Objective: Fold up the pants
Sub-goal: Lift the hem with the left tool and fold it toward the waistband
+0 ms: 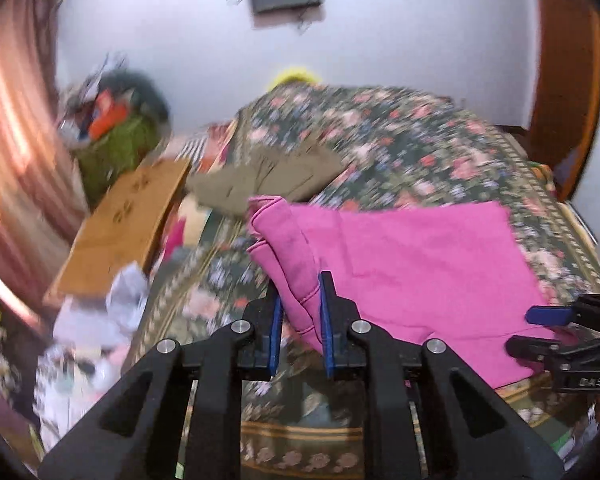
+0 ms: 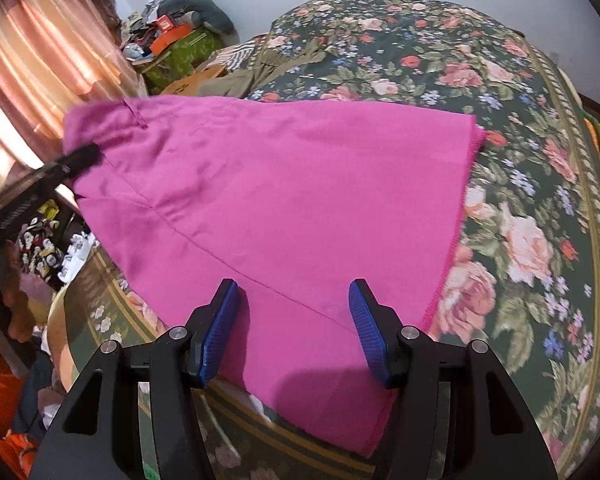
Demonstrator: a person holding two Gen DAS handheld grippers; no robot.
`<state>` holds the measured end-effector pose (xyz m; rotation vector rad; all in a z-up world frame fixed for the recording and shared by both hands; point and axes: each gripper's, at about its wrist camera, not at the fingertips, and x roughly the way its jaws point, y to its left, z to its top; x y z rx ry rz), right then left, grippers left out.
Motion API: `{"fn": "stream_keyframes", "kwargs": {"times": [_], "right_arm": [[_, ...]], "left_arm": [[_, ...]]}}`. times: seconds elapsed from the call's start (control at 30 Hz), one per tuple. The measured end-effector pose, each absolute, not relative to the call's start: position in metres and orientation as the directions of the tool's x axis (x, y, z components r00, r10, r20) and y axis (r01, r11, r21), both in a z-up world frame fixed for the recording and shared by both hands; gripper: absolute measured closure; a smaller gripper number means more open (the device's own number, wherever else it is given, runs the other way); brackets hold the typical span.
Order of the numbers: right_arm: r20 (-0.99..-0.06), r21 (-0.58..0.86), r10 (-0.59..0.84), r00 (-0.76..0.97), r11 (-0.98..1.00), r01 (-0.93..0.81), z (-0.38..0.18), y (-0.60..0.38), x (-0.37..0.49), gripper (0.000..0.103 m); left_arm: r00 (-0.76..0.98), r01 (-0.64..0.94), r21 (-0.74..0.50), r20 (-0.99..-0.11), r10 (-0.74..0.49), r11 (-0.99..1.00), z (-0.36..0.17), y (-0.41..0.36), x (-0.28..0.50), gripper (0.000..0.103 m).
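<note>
Pink pants point(image 1: 412, 264) lie on a floral bedspread point(image 1: 400, 140). My left gripper point(image 1: 300, 324) is shut on the pants' waist end and lifts that edge off the bed. In the right wrist view the pants point(image 2: 284, 200) spread flat, with their left end raised by the left gripper point(image 2: 76, 158). My right gripper point(image 2: 294, 328) is open, its blue pads on either side of the near pink edge, just above it. It also shows at the right of the left wrist view point(image 1: 540, 330).
An olive garment point(image 1: 268, 176) lies further up the bed. A cardboard box point(image 1: 124, 224), crumpled paper point(image 1: 124, 292) and a cluttered green box point(image 1: 116, 140) stand left of the bed. Curtains point(image 2: 40, 60) hang at the left. The bedspread point(image 2: 520, 200) extends right.
</note>
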<state>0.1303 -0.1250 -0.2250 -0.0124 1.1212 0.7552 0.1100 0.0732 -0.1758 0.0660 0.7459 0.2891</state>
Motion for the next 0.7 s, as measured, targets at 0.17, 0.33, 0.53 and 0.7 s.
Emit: {"fn": "stream_keyframes", "kwargs": {"times": [0.17, 0.33, 0.53, 0.7], "right_arm": [[-0.807, 0.344, 0.523, 0.277, 0.795, -0.500, -0.215, -0.155, 0.125, 0.050], [-0.803, 0.339, 0.505, 0.316, 0.823, -0.455, -0.212, -0.176, 0.123, 0.050], [-0.823, 0.336, 0.480, 0.304, 0.842, -0.422, -0.229, -0.188, 0.125, 0.050], [-0.818, 0.348, 0.484, 0.311, 0.846, -0.404, -0.229, -0.197, 0.125, 0.050]], "left_arm": [[0.764, -0.109, 0.172, -0.615, 0.193, 0.979, -0.151, 0.040, 0.116, 0.087], [0.780, 0.029, 0.135, -0.623, 0.062, 0.990, -0.139, 0.006, 0.122, 0.088], [0.749, 0.154, 0.059, -0.658, -0.078, 0.986, -0.137, -0.028, 0.137, 0.088], [0.683, 0.233, -0.038, -0.705, -0.191, 0.972, -0.146, -0.050, 0.155, 0.088]]}}
